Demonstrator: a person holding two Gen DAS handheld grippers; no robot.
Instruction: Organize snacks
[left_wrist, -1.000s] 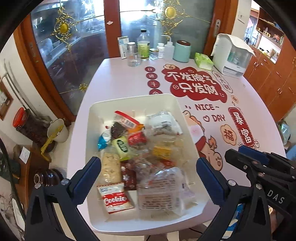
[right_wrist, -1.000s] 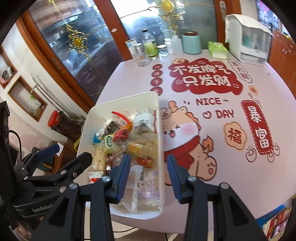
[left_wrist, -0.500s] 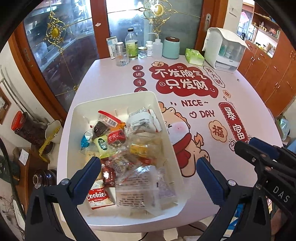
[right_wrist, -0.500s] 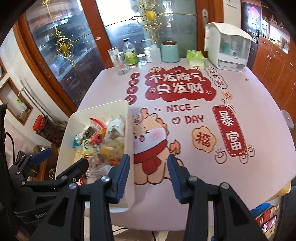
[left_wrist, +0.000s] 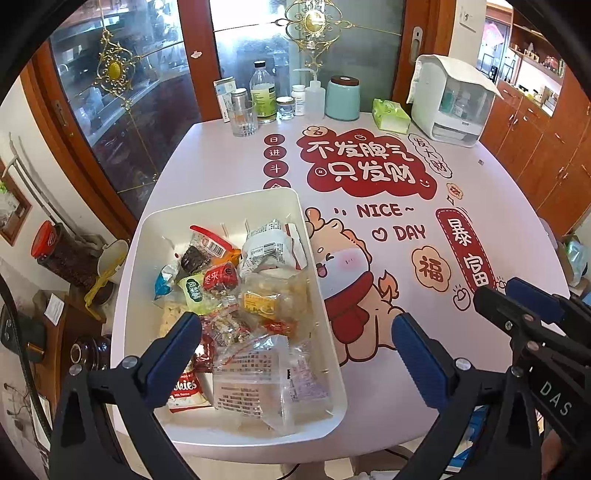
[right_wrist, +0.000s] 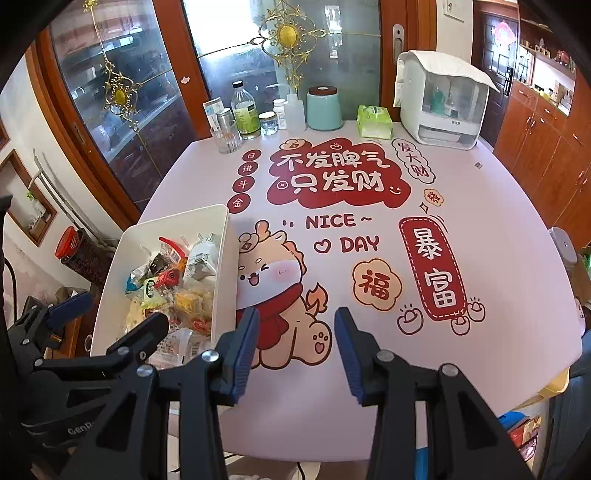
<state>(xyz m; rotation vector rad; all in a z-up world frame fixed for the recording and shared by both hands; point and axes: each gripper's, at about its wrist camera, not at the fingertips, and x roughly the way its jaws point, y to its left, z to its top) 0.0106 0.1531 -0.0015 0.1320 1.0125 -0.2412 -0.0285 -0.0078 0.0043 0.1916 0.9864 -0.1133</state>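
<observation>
A white bin (left_wrist: 137, 280) sits at the near left corner of the table, filled with several wrapped snacks. Among them are a cookies packet (left_wrist: 186, 389), a large clear bag (left_wrist: 258, 384), a white pouch (left_wrist: 266, 247) and a red packet (left_wrist: 220, 277). My left gripper (left_wrist: 295, 350) hovers open and wide over the bin's near end, holding nothing. My right gripper (right_wrist: 295, 350) is open with a narrower gap and is empty. It is above the cartoon print just right of the bin (right_wrist: 177, 219). Its fingers (left_wrist: 517, 306) also show in the left wrist view.
The table (right_wrist: 498, 229) carries a pink printed mat. Along its far edge stand bottles (right_wrist: 243, 110), a glass (right_wrist: 225, 138), a teal canister (right_wrist: 325, 109), a green tissue pack (right_wrist: 375, 122) and a white appliance (right_wrist: 439, 107). A red-lidded jar (left_wrist: 55, 254) sits off the left side; wooden cabinets line the right.
Both grippers have shifted right, so the bin sits further left in each view. The right gripper moved from over the bin's right rim to over the bare mat.
</observation>
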